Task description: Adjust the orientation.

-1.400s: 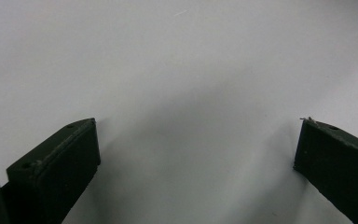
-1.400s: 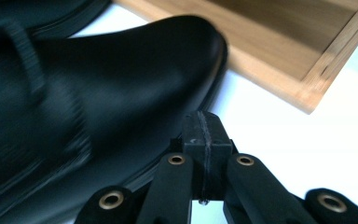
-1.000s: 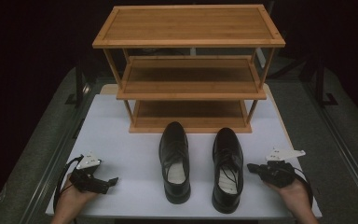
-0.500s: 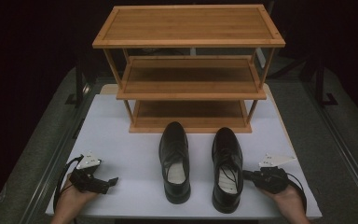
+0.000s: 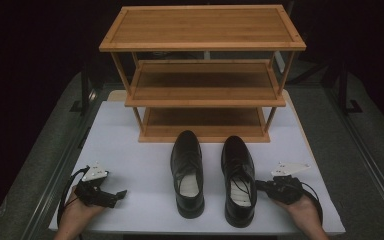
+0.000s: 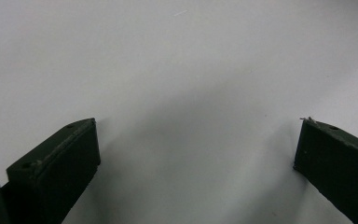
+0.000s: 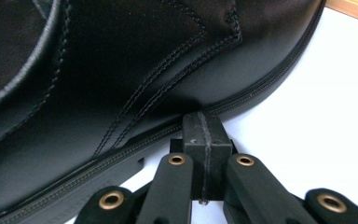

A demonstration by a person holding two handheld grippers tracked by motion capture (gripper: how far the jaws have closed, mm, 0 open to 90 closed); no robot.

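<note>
White surface, dark room behind; wooden rack at upper centre. Right shoe lower centre-right, left shoe beside it. Right claw fully closed, empty, tips touching right shoe's sole edge. Left claw lower left, spread wide, empty. Step: approach to shoe, likely. Next: open right claw, seat on shoe side.

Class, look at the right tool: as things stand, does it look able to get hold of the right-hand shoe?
Probably not yet. The right tool rests at the side of the right-hand shoe with nothing between them, but its jaws are shut together against the sole edge. They would likely need to open first.
</note>
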